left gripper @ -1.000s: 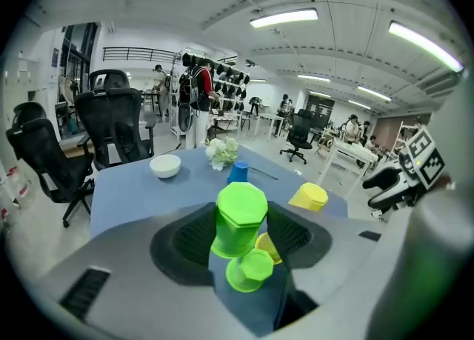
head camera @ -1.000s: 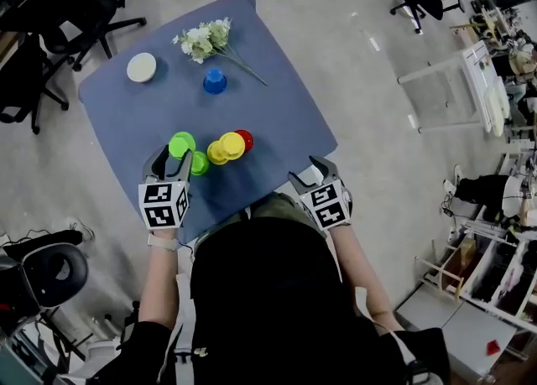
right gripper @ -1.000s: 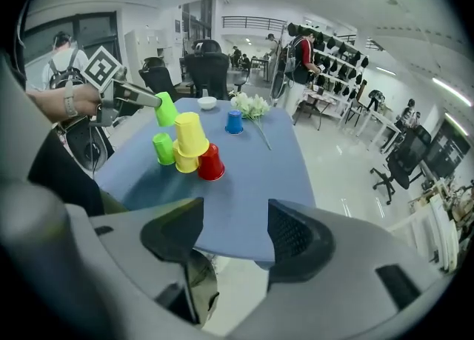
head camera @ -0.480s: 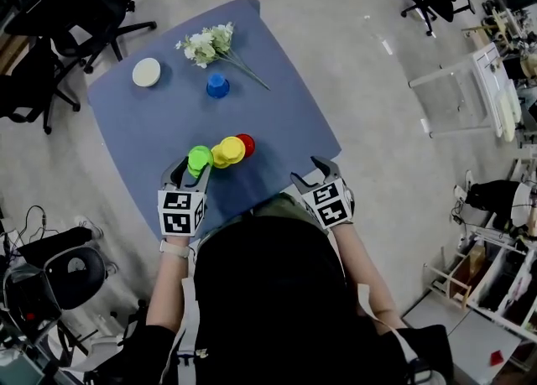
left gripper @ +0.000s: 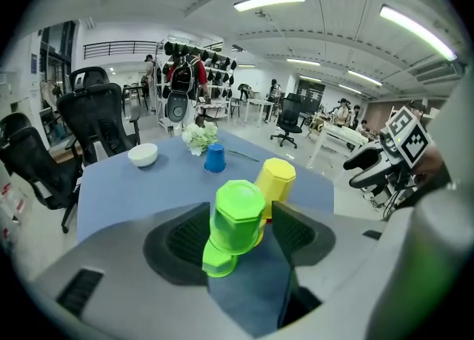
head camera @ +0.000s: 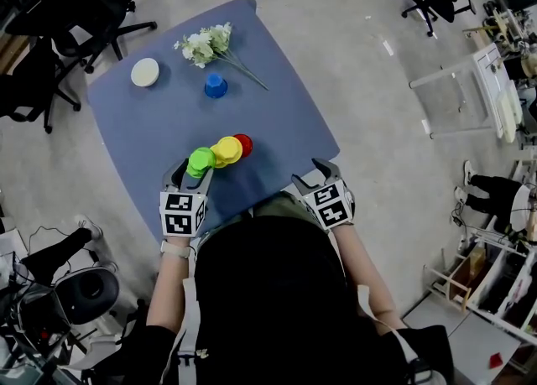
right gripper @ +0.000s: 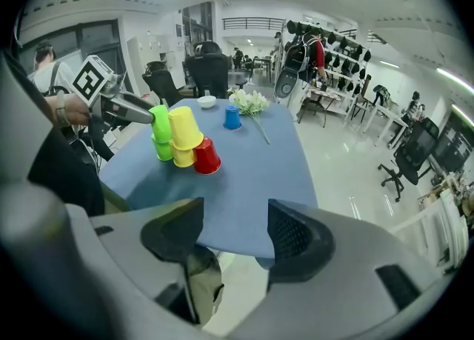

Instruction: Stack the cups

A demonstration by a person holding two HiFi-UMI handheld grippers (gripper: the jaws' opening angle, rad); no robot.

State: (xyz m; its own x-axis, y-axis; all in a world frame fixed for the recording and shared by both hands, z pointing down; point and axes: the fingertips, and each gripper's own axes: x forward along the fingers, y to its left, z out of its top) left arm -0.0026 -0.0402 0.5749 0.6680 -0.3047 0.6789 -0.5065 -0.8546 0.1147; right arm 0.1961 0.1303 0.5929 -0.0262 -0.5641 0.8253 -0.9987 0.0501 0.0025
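An upturned green cup (left gripper: 237, 215) sits slightly tilted on a second green cup (left gripper: 215, 258). My left gripper (left gripper: 237, 236) is around the upper one, its jaws opening, with small gaps beside the cup. In the head view the green stack (head camera: 201, 159) stands by my left gripper (head camera: 191, 171), with a yellow cup stack (head camera: 228, 150) and a red cup (head camera: 243, 142) to its right. A lone blue cup (head camera: 216, 85) stands farther back. My right gripper (head camera: 317, 176) is open and empty at the table's near edge, apart from the cups (right gripper: 183, 135).
On the blue table (head camera: 277, 115), a white bowl (head camera: 144, 71) sits at the far left and a bunch of white flowers (head camera: 205, 42) lies behind the blue cup. Office chairs (head camera: 50, 31) stand to the left on the floor.
My left gripper carried the upper green cup right and set it on the other green cup. Its jaws have since widened. The right gripper has stayed in place.
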